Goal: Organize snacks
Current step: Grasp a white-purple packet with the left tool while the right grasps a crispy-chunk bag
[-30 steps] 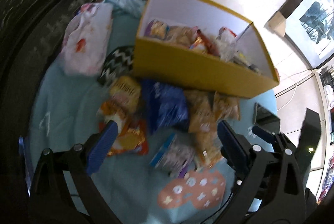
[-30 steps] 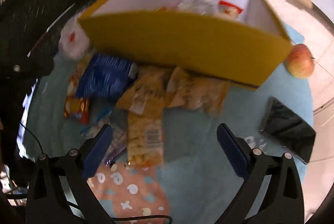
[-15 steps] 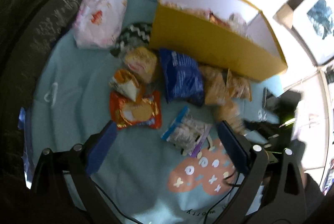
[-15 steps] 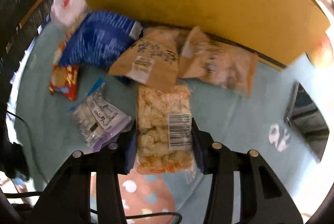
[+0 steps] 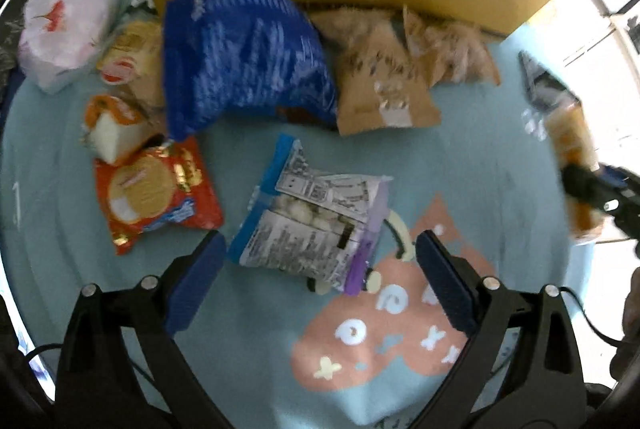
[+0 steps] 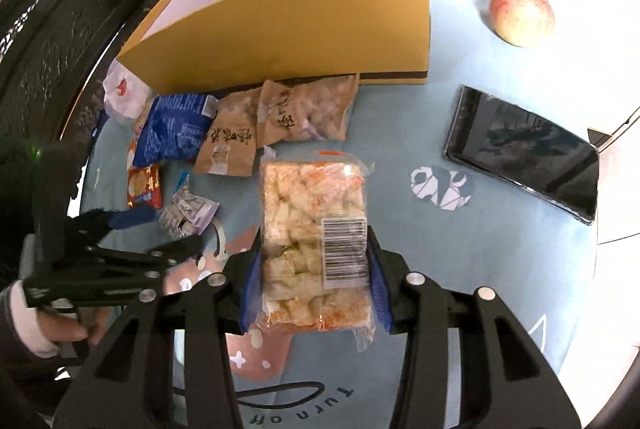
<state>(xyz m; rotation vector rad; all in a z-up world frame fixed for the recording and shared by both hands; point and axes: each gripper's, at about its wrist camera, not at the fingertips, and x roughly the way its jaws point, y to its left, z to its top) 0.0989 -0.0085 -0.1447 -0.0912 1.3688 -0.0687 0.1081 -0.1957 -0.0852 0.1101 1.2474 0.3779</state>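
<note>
While the clear pack of rice crackers (image 6: 314,241) sits pinched between the blue pads of the right tongs (image 6: 314,269), lifted clear of the pale blue cloth (image 6: 460,269), the yellow box (image 6: 304,33) stands just beyond with a few snacks already inside. Left tongs (image 5: 316,281) hang spread wide over a white and purple sachet (image 5: 316,225), not touching it. Beside the box lie a blue bag (image 5: 244,53), brown packets (image 5: 380,85), an apple (image 6: 522,11) and a phone (image 6: 524,153).
</note>
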